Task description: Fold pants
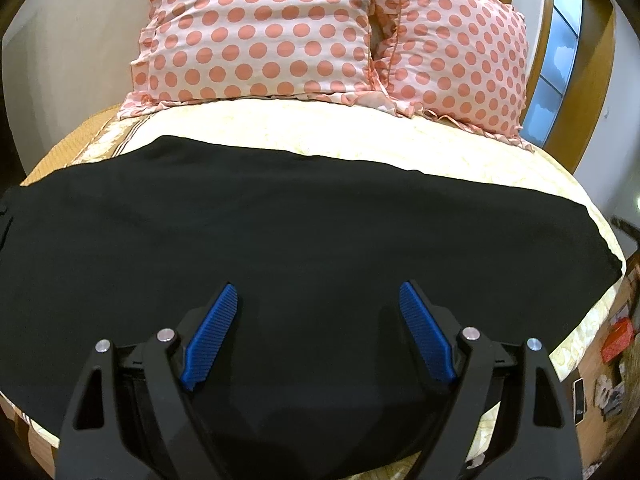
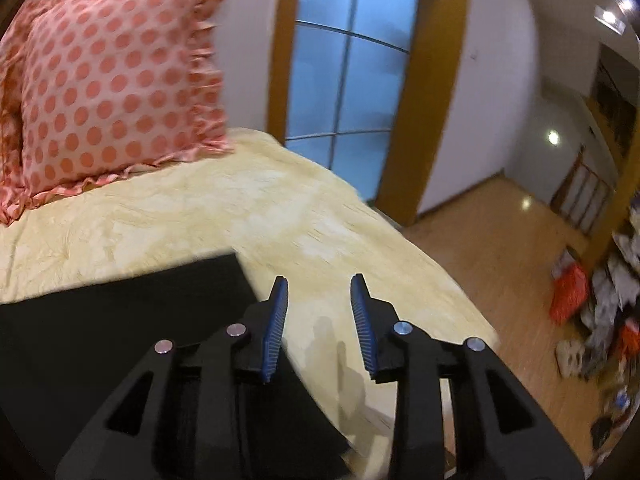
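The left gripper (image 1: 318,300) hung spread wide and empty over one pair of black pants (image 1: 280,232), which lay flat with the long axis running left to right across the cream bedspread (image 1: 360,132). The right gripper (image 2: 319,292) was parted, holding nothing, past the pants' end. Beyond stood two polka-dot pillows (image 1: 260,32).

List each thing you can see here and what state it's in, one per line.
Black pants: spread flat on the bed, not gripped.
Left hand-held gripper: open wide, empty, above the pants.
Right hand-held gripper: partly open, empty, past the pants' edge.
Polka-dot pillows: propped upright at the head of the bed.
Bed cover: spread, slightly wrinkled.
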### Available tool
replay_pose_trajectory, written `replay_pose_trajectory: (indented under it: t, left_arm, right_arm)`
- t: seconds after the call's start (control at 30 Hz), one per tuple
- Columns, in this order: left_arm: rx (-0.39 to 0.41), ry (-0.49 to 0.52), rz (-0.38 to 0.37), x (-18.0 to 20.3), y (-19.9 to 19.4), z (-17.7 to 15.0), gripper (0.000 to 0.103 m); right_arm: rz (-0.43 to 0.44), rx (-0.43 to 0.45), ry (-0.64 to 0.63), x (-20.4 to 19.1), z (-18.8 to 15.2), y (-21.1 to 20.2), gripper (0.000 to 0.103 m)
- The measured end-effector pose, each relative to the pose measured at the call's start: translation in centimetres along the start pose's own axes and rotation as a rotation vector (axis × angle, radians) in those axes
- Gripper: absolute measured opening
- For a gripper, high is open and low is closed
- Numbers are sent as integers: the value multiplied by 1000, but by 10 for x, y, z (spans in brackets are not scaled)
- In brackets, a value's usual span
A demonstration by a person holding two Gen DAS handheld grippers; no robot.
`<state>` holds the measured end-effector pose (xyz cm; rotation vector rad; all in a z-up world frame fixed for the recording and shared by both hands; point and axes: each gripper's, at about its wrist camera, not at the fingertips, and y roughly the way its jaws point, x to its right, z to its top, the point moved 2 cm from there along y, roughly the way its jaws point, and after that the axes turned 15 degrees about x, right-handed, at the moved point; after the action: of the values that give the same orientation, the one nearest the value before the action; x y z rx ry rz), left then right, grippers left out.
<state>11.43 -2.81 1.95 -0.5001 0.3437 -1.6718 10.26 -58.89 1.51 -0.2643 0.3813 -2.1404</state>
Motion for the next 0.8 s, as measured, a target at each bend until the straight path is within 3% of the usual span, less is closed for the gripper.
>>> replay_pose_trajectory:
  t: [0.03,0.1,0.23,0.37,0.47,0.53,0.67,0.73,0.8]
  left_arm:
    - [2,-3,-5,1,0,0,84]
    - [4,-2,-13,1,0,-1,84]
    - [4,9,-29,5,0,-4,86]
    - [8,11,-43,5,-2,-4,86]
    - [12,13,-42,3,-6,-5,86]
    - [13,11,-36,0,-7,-6,86]
    - [10,-7,-32,-4,-6,-5,86]
    - [11,-4,-31,-4,-6,-5,86]
    - [10,-3,-31,-5,-6,-5,86]
  right_arm:
    - [2,-9,31,10,-5,-7,56]
    - [47,-36,187,37,-21,-24,65]
    - [126,-78,380,56,-47,-39,64]
    - [121,-110,355,42,-60,-37,65]
    - [124,-77,333,30,-67,-49,62]
    - [196,-56,350,19,-71,-59,55]
    - [296,-30,304,-8,-75,-72,54]
    - [403,-41,361,-19,-76,-73,47]
    - [428,-41,399,-22,-76,-74,47]
